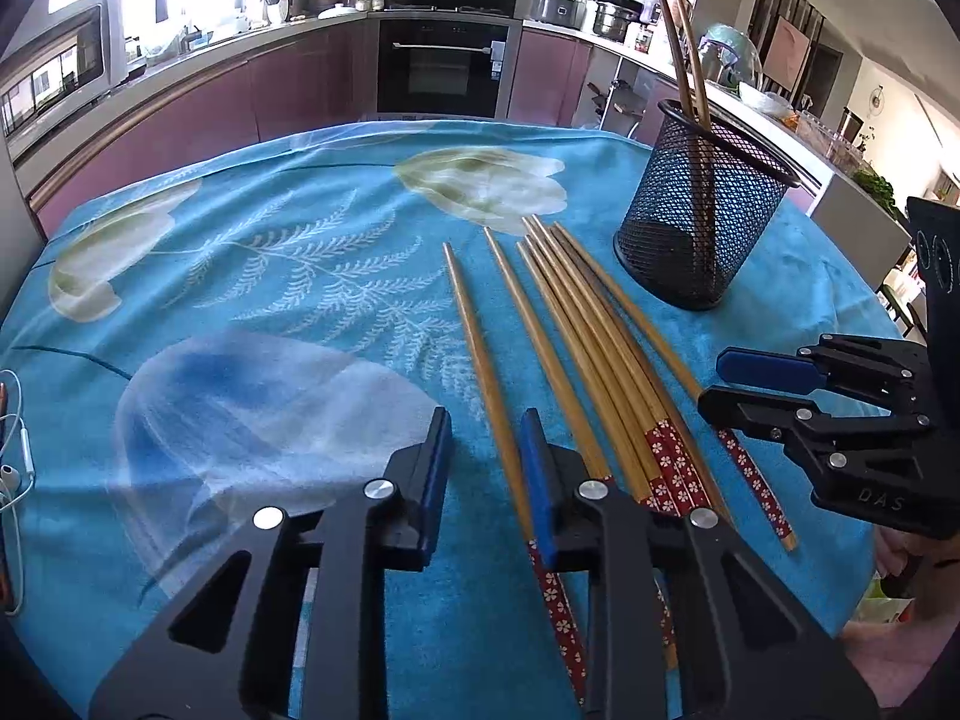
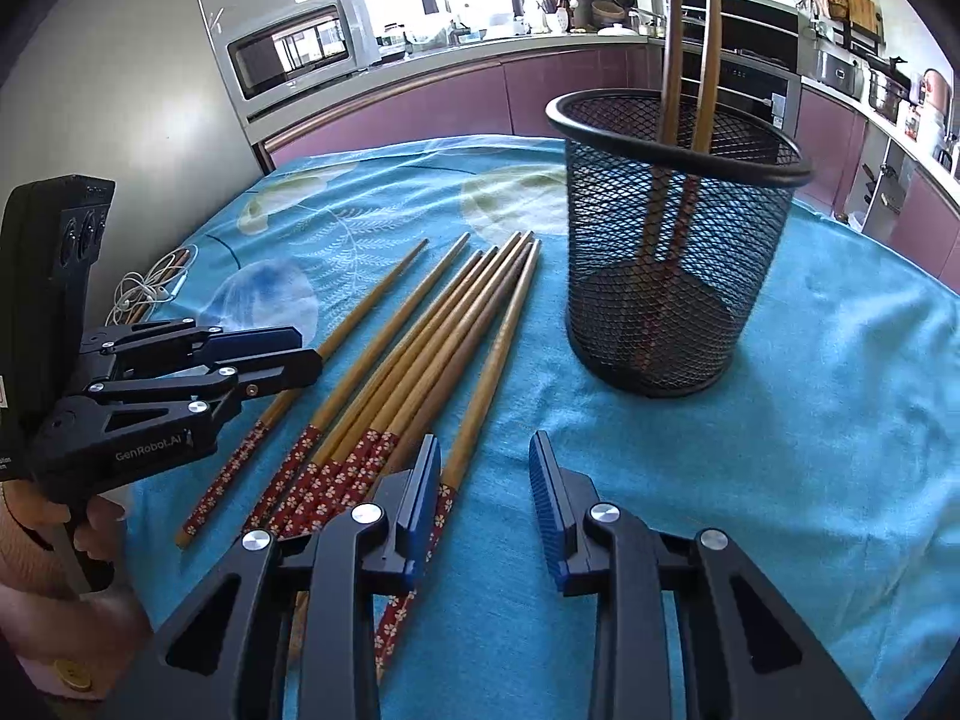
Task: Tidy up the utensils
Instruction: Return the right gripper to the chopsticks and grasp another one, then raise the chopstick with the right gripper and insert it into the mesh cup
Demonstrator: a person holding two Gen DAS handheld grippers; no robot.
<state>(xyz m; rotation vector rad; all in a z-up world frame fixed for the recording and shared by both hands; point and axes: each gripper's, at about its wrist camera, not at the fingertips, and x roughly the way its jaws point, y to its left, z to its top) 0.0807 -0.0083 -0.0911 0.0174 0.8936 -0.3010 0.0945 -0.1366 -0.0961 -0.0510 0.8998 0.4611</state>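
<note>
Several wooden chopsticks [image 1: 576,354] with red flowered ends lie side by side on the blue cloth; they also show in the right wrist view [image 2: 420,348]. A black mesh holder [image 1: 702,216] stands upright to their right with two chopsticks [image 1: 678,48] in it, also in the right wrist view [image 2: 672,240]. My left gripper [image 1: 486,426] is open and empty, low over the leftmost chopsticks' handle ends. My right gripper [image 2: 485,450] is open and empty, just right of the bundle's handles; it shows in the left wrist view [image 1: 720,384].
The table [image 1: 270,276] has a blue flowered cloth. White earphone cable [image 2: 144,294] lies at its left edge. Kitchen counters, an oven [image 1: 444,66] and a microwave [image 2: 300,54] stand beyond the table.
</note>
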